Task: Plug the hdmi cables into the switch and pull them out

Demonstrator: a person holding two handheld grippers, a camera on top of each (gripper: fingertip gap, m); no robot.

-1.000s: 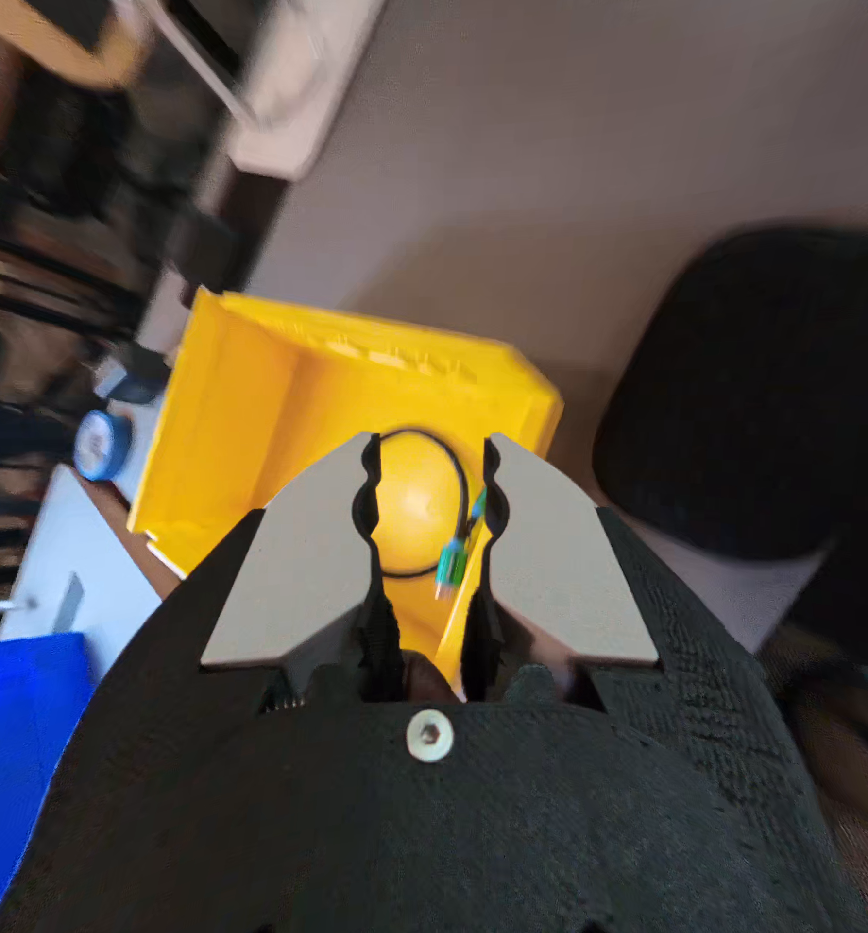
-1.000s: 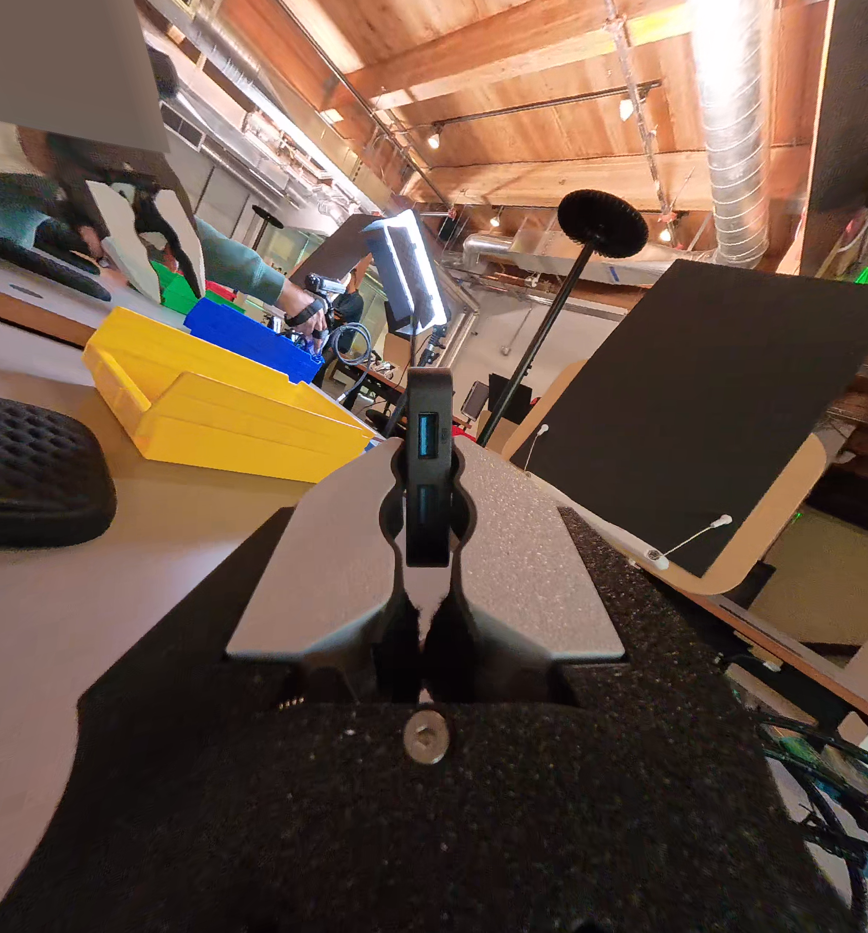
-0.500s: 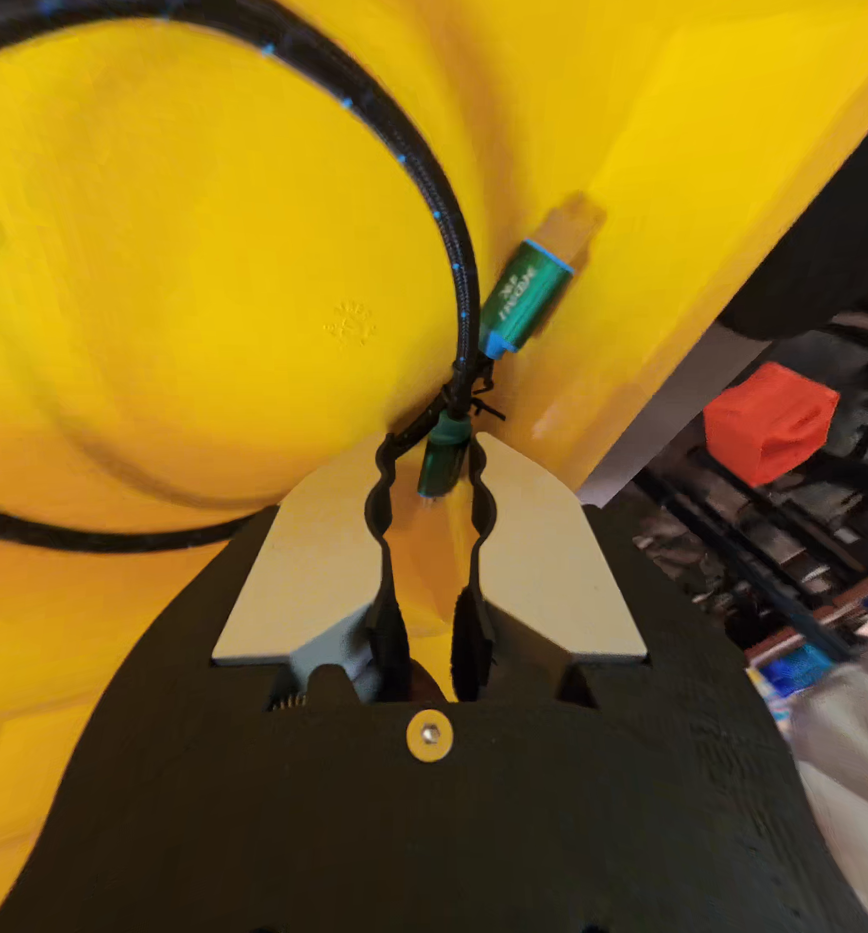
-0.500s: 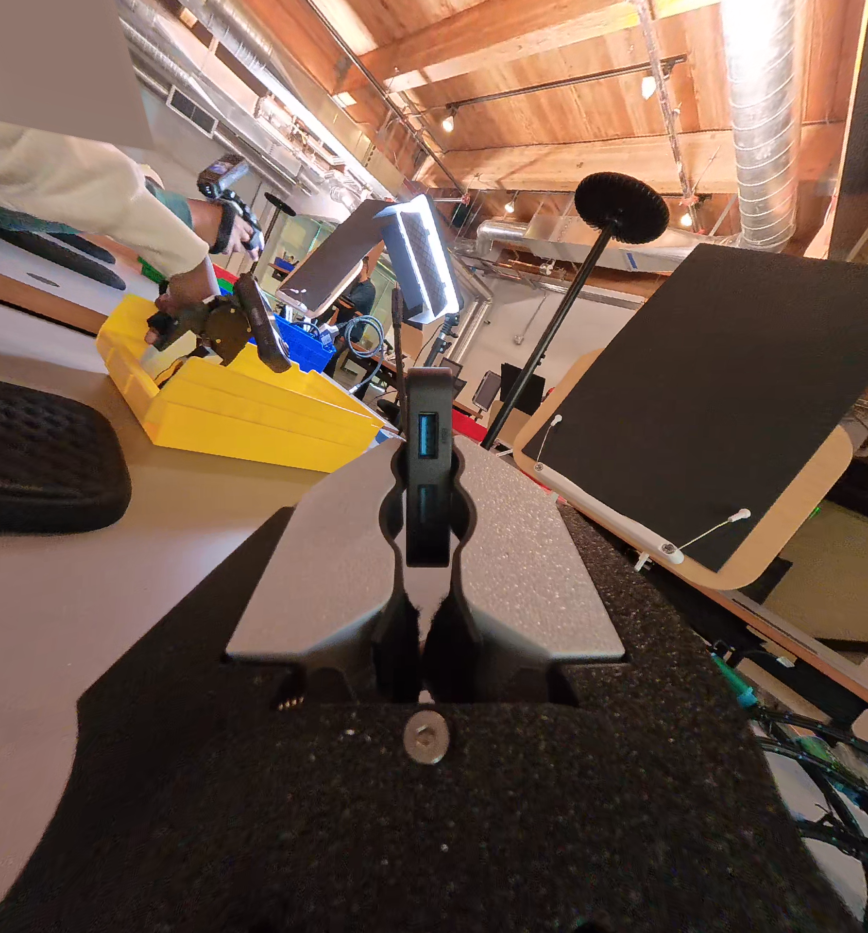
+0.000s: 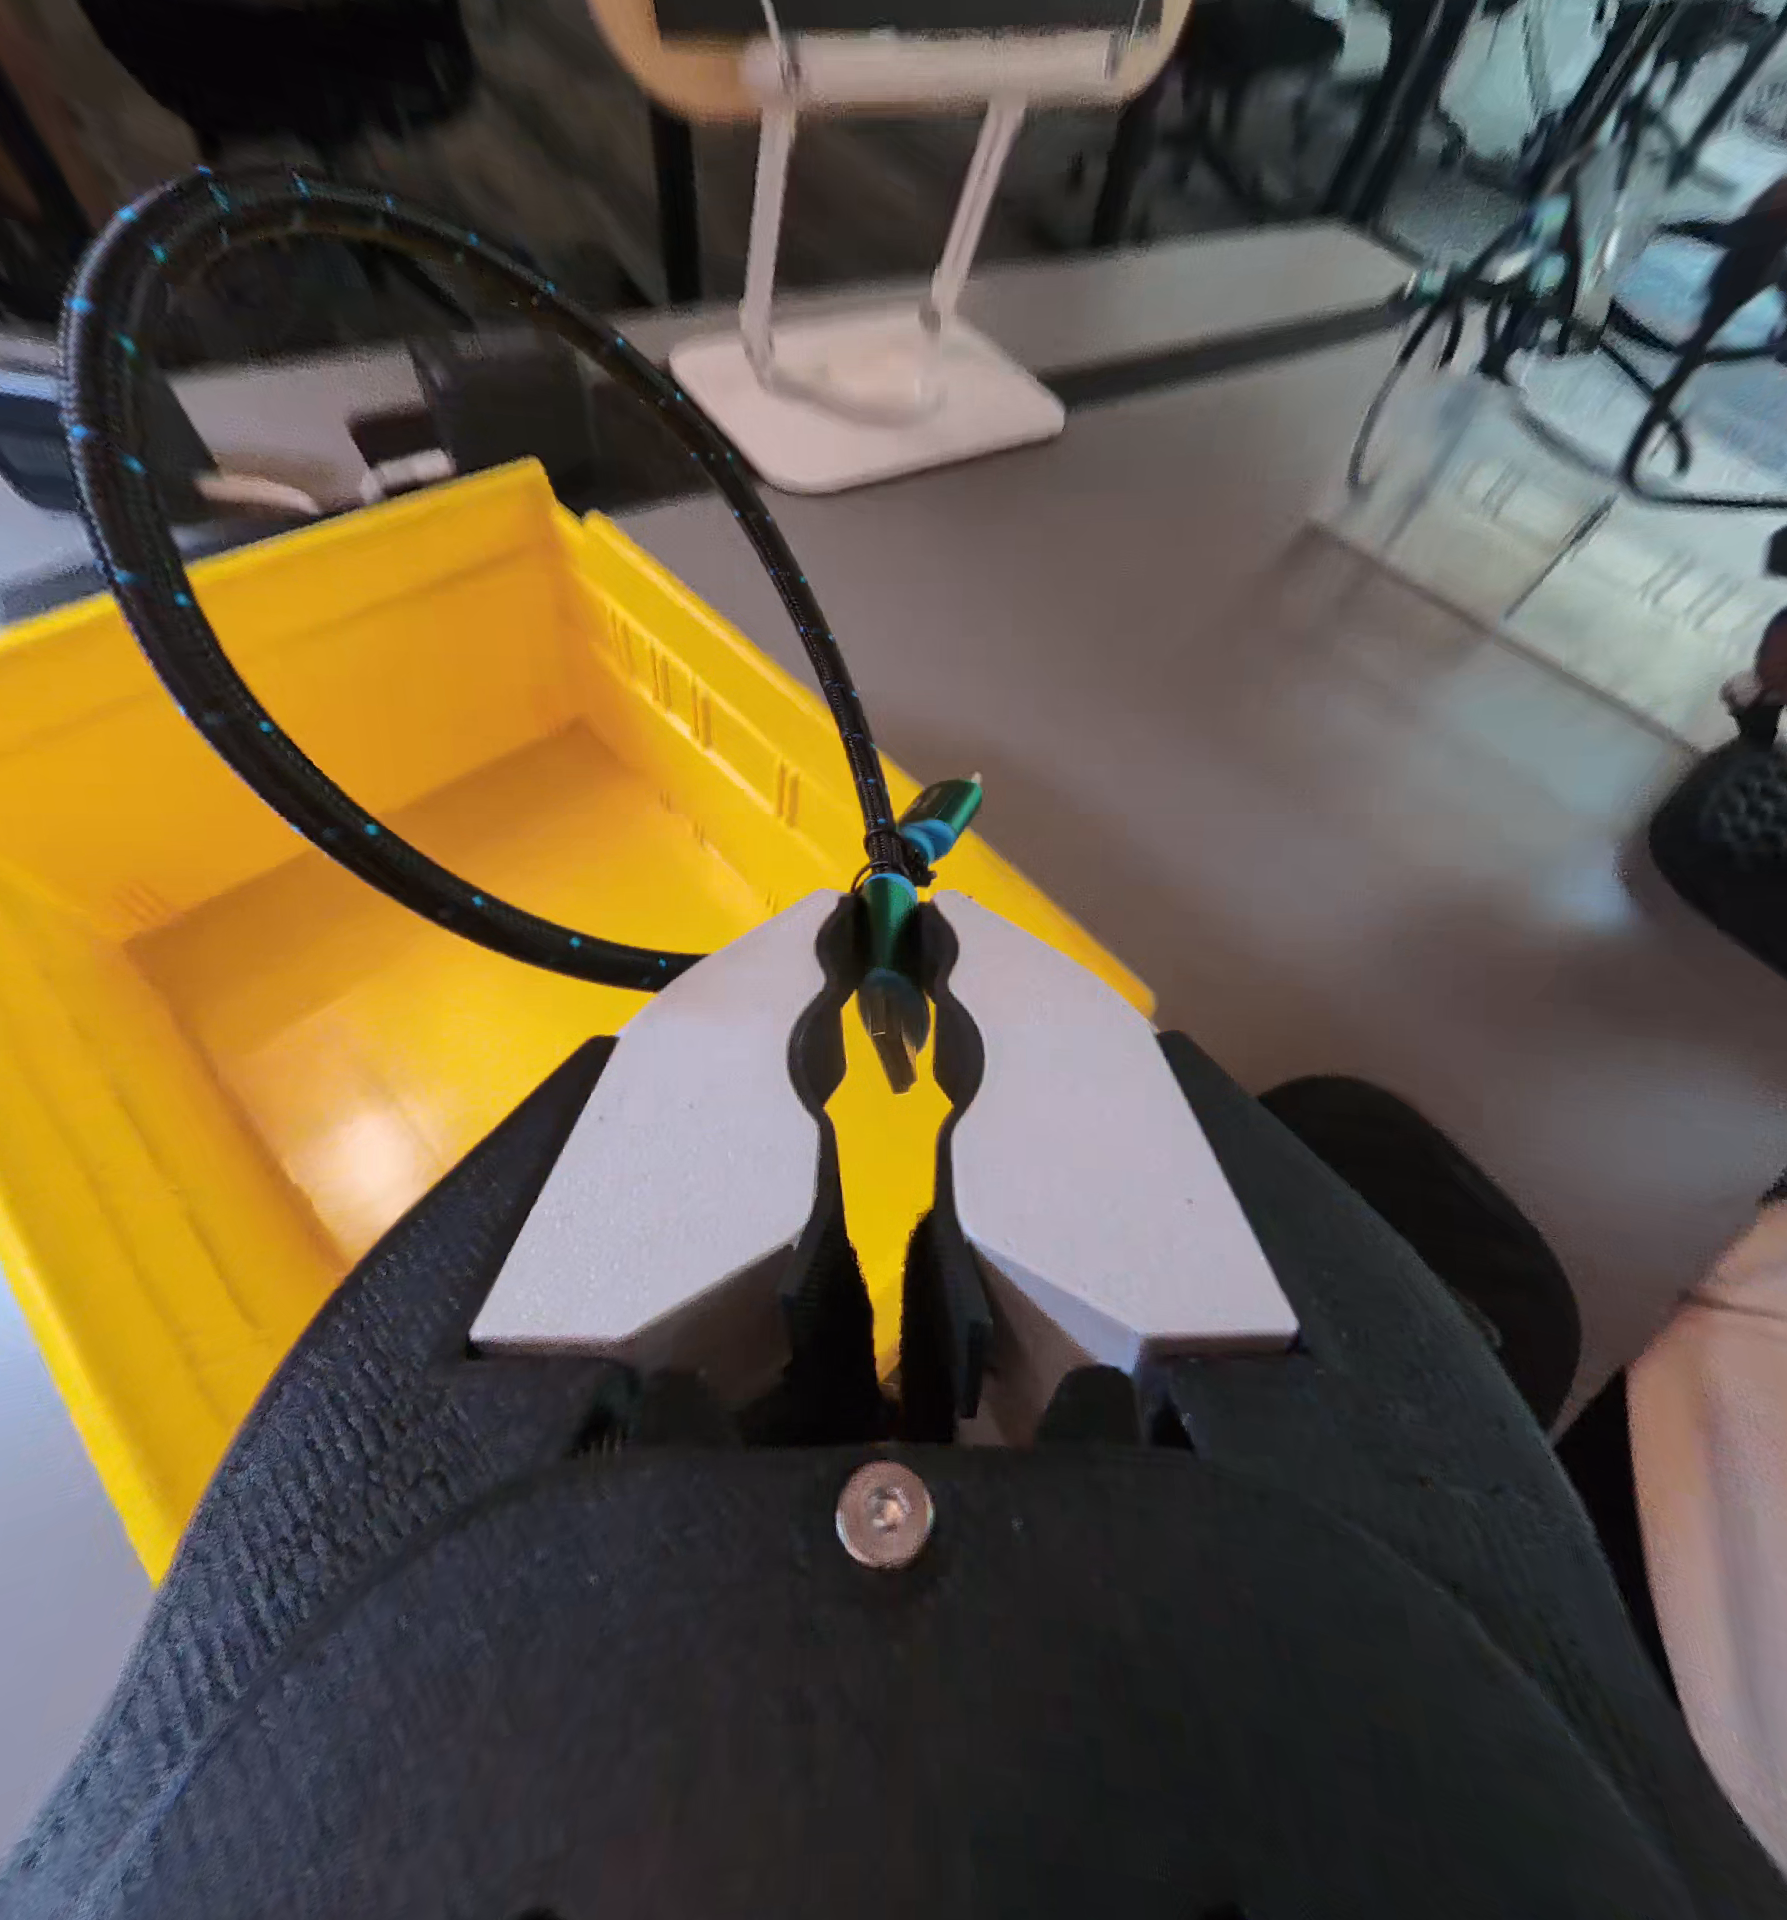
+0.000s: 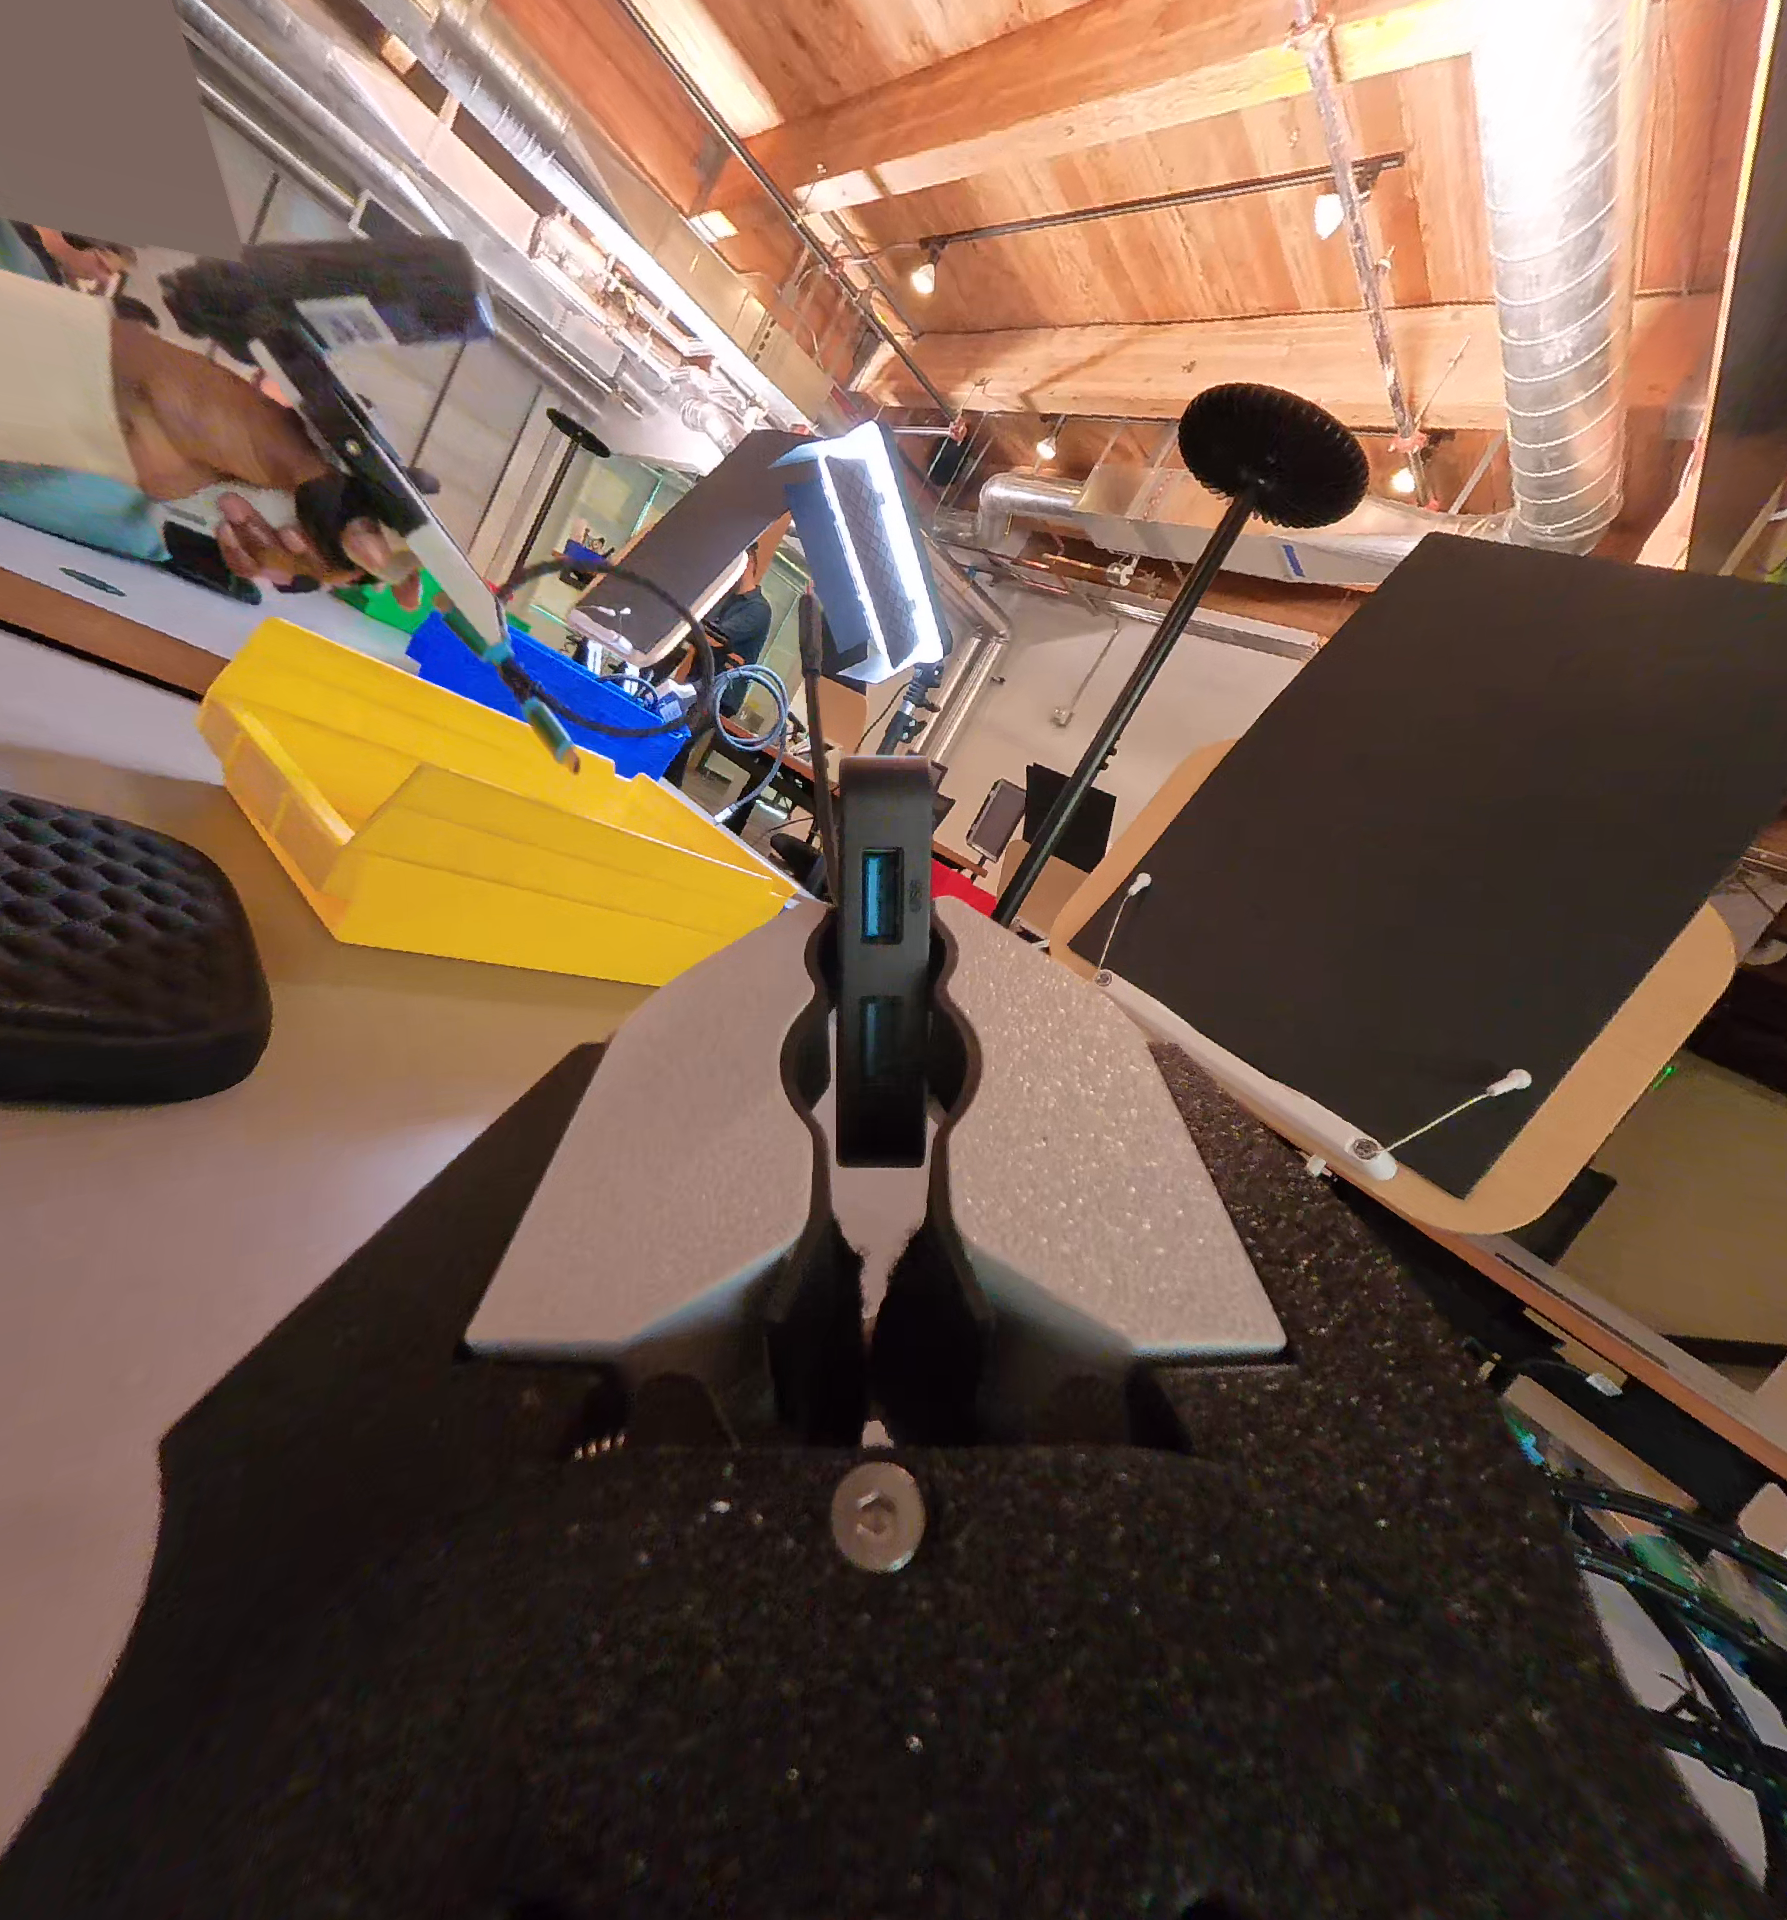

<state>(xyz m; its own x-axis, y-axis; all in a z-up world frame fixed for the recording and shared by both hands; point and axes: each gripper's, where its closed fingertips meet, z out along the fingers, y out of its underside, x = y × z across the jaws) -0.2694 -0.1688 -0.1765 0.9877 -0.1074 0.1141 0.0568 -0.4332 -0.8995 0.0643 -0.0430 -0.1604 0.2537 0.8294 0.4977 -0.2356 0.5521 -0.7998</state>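
Observation:
My left gripper (image 5: 884,914) is shut on the green plug (image 5: 887,966) of a short black braided cable (image 5: 193,665) and holds it above the yellow bin (image 5: 369,935). The cable loops up to the left, and its second green plug (image 5: 943,812) hangs free just past the fingertips. My right gripper (image 6: 881,935) is shut on the black switch (image 6: 881,966), held upright with two blue ports facing me. In the right wrist view the left gripper (image 6: 473,623) shows far left with the cable (image 6: 681,665) dangling over the yellow bin (image 6: 494,842).
A grey table (image 5: 1232,727) bears the yellow bin, a black mesh pad (image 6: 68,935) and a white stand (image 5: 868,405). A blue bin (image 6: 577,696) sits behind the yellow one. A black board (image 6: 1471,862) leans at the right. A person's hand (image 6: 214,457) holds the left gripper.
My left gripper has closed on a green plug and lifted the cable up out of the yellow bin. My right gripper has kept hold of the switch and barely moved.

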